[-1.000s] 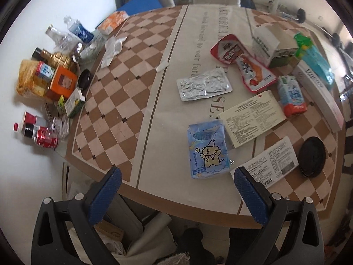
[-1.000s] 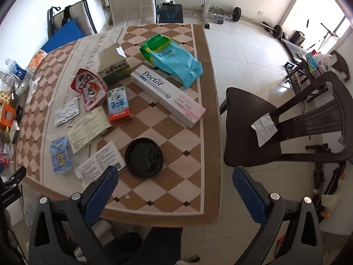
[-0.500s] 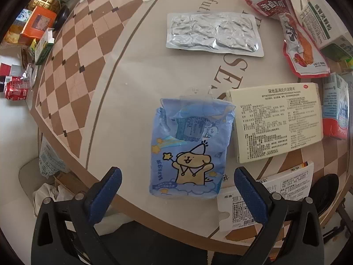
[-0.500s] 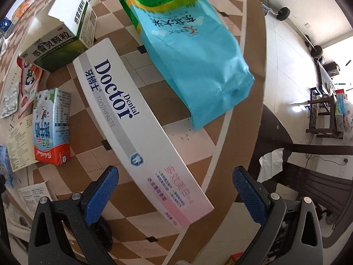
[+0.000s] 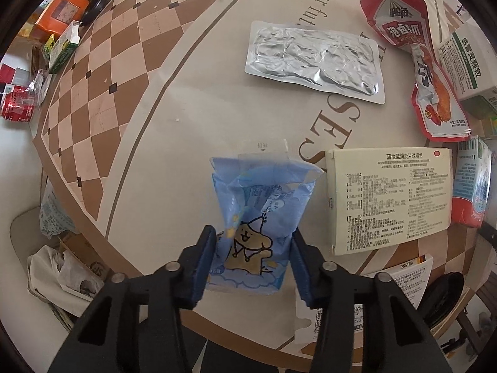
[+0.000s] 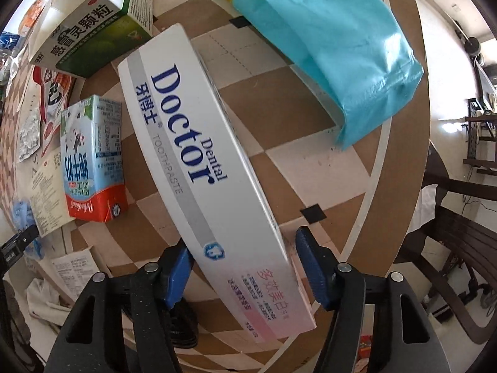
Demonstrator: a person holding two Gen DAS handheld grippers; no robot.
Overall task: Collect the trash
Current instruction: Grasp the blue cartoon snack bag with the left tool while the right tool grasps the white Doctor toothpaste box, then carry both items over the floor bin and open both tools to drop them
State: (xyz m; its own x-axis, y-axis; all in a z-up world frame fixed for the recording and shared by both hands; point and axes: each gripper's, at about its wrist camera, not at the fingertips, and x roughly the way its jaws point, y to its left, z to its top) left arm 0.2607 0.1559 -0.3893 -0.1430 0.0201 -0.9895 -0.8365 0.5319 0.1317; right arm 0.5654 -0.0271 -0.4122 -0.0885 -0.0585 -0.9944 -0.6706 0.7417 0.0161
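In the left wrist view my left gripper [image 5: 253, 262] is shut on the lower part of a blue cartoon-dog wrapper [image 5: 261, 217], which buckles between the pads at the near edge of the checkered table [image 5: 93, 108]. In the right wrist view my right gripper [image 6: 243, 267] straddles the near end of a long white "Doctor Dental" toothpaste box [image 6: 202, 168]. Its left pad touches the box. A small gap shows at the right pad.
On the table lie a foil pouch [image 5: 313, 62], a red snack bag [image 5: 416, 65], a leaflet box [image 5: 391, 199], a black lid [image 5: 444, 295], a milk carton [image 6: 91, 158], a green medicine box [image 6: 93, 21] and a teal bag [image 6: 326, 37]. A dark chair [image 6: 459, 248] stands right.
Both grippers have come down close to the table and narrowed. The left one has closed on the blue wrapper. The right one has closed in around the toothpaste box's near end.
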